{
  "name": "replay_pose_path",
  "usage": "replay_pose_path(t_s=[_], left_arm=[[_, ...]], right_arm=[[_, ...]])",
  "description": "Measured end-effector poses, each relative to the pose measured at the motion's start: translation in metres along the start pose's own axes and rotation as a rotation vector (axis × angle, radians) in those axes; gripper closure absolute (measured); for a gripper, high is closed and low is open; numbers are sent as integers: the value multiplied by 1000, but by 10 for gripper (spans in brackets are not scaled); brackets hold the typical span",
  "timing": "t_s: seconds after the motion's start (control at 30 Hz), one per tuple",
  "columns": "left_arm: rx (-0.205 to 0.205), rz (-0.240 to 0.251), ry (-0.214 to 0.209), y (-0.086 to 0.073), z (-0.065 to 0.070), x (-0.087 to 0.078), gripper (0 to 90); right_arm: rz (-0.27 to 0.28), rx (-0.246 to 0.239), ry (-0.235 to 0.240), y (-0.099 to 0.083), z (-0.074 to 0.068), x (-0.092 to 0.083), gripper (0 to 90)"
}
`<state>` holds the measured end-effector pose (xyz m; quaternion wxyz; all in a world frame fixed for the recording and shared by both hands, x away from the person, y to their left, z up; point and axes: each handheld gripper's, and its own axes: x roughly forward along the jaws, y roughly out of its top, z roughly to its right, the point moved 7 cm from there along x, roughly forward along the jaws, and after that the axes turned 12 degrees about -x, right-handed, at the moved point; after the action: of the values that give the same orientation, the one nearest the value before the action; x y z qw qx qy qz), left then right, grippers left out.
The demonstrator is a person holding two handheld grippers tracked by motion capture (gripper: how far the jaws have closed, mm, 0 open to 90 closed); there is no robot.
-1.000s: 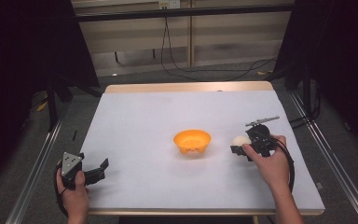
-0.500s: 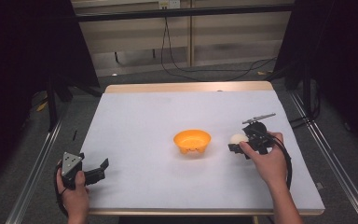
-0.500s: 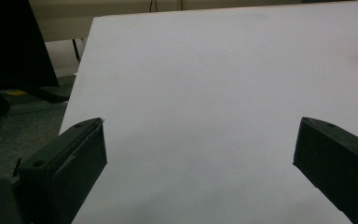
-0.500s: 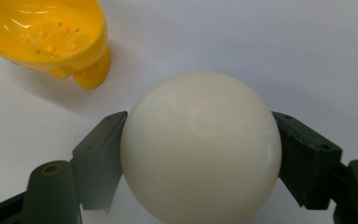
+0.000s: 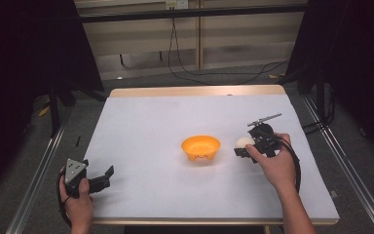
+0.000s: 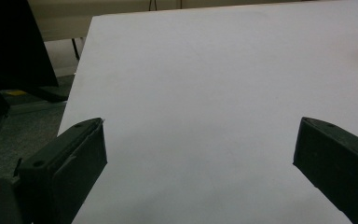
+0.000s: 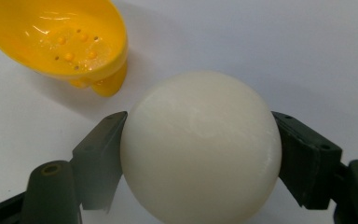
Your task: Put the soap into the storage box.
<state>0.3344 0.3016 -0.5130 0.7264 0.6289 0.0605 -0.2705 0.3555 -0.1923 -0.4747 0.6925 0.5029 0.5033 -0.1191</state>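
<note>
Now the right gripper (image 5: 242,150) has its fingers (image 7: 100,154) clamped on the white ball (image 7: 200,149), one pressed against each side, holding it just to the right of the orange bowl (image 5: 201,147), close but not touching it. In the right gripper view the bowl sits beyond the ball, tilted, with small holes in its bottom. Well to the left of the bowl, near the worktop's (image 5: 175,117) front corner, the left gripper (image 5: 102,179) rests with its fingers (image 6: 74,154) spread wide, nothing between them.
</note>
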Motion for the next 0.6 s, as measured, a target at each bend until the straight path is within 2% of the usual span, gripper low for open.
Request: replay_pose_path(t_s=[0.33,0.6], left_arm=[[-1,0,-4,0,0,0,24],[-4,-1,-5,0,0,0,24]], right_arm=[[0,-21,13,8,-5,1,242],[-4,-19,27,11,-9,2,243]])
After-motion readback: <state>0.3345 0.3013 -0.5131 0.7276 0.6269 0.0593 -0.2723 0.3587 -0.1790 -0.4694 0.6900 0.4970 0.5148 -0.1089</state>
